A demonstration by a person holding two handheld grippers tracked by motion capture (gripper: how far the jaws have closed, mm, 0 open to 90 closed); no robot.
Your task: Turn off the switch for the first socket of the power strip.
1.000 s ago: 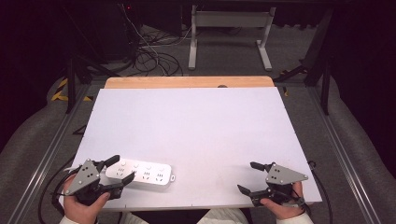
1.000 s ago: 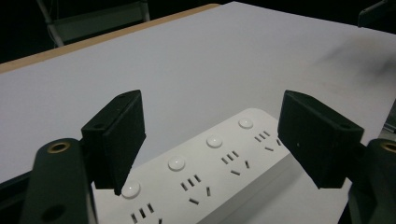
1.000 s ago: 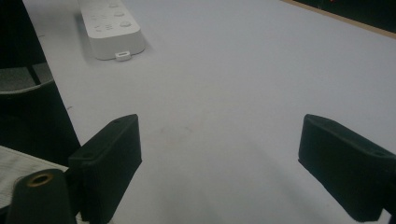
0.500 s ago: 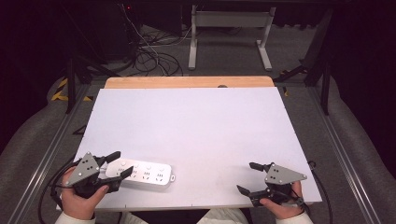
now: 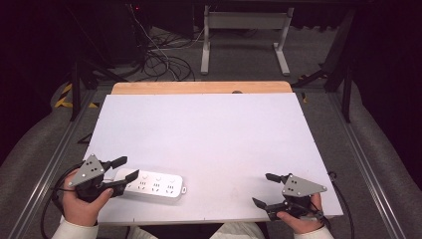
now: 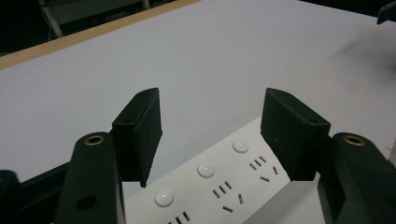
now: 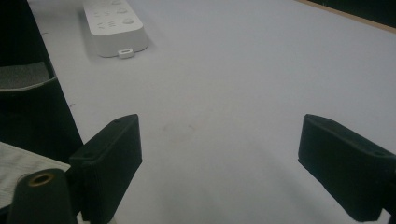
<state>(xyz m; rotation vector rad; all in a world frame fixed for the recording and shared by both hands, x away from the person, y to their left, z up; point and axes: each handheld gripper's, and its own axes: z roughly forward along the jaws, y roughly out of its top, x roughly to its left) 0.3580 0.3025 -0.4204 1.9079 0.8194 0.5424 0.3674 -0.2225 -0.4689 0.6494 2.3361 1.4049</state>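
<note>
We see a dim room with cables (image 5: 164,62) and a metal stand (image 5: 244,30) on the floor beyond the broad white counter (image 5: 209,134), bare but for one thing. Near its front-left corner lies a white power strip (image 5: 154,185); our left tongs (image 5: 123,169) straddle its end, gaping and gripping nothing, probably lining up a grasp. Our right tongs (image 5: 264,189) hover wide and empty, well apart at front right.

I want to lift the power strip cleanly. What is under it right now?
The power strip lies flat on the white table, nothing visibly beneath. Its underside is covered from every view. The open left gripper stands over its end.
</note>
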